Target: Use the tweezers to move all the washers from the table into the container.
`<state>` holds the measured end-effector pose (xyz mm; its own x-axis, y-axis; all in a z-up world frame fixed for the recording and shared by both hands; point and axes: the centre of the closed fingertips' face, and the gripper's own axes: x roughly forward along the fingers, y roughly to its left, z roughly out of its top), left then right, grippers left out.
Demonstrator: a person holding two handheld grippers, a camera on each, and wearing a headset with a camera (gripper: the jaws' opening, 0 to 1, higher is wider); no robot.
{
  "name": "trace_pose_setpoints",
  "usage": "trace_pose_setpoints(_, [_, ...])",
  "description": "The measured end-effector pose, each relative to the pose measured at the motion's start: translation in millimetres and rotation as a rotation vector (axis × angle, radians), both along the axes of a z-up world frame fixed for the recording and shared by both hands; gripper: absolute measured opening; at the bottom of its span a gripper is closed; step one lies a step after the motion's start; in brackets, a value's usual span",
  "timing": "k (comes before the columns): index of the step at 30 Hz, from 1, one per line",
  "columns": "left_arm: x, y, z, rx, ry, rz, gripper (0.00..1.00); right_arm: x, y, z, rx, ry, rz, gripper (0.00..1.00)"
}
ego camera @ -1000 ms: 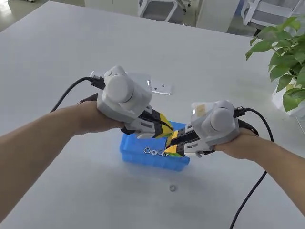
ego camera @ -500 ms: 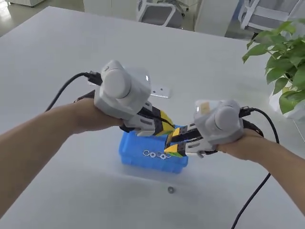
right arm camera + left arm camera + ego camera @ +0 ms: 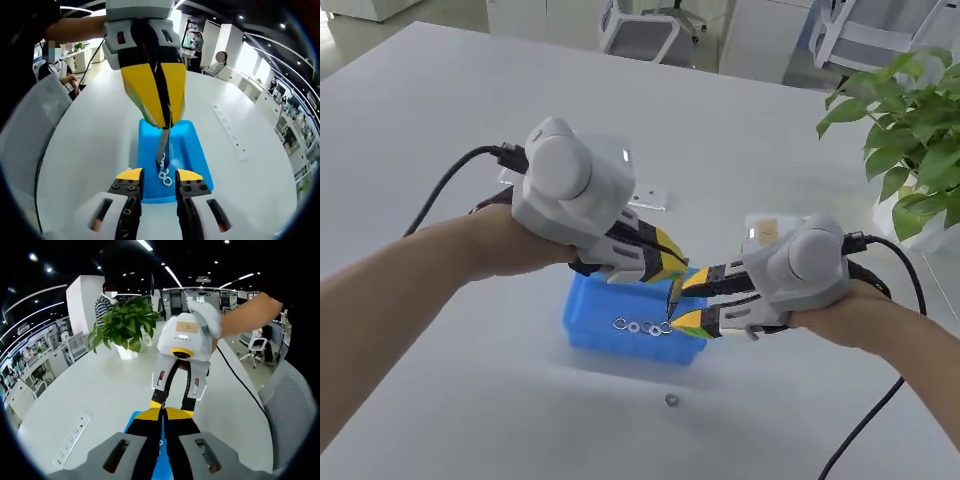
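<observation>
Several ring washers (image 3: 163, 176), slim tweezers (image 3: 164, 145) tip in rectangular blue container (image 3: 192, 145).

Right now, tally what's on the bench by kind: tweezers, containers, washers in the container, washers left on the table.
Tweezers: 1
Blue container: 1
Washers inside it: 4
Loose washer on the table: 1
Total: 7
</observation>
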<state>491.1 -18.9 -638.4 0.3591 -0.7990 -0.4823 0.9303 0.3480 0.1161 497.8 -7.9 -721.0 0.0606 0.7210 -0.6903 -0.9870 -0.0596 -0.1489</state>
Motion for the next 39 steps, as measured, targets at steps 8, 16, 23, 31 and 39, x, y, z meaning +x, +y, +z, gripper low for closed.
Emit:
trace_pose_setpoints(8, [-11.2,-7.0,4.1,-0.003,0.018,-0.034,0.04,-5.3,-15.3,2.3,0.005,0.005,-0.049,0.33])
trace_pose_setpoints(16, [-23.2,-14.3,4.3,-0.006,0.027,-0.066,0.04,-8.8,-36.0,0.6,-0.003,0.015,-0.115,0.43])
trace_pose_setpoints(23, [-31.0,-18.2,1.3,-0.008,0.035,-0.085,0.05,-10.5,-47.8,-3.6,-0.015,0.021,-0.167,0.52])
trace_pose_setpoints(31, [-42.0,-21.4,-9.7,-0.008,0.057,-0.107,0.05,-14.2,-53.3,-8.5,-0.011,0.027,-0.208,0.64])
trace_pose_setpoints(39, [-49.8,-25.5,-18.8,-0.011,0.065,-0.132,0.05,-16.7,-55.5,-12.3,0.005,0.046,-0.244,0.74])
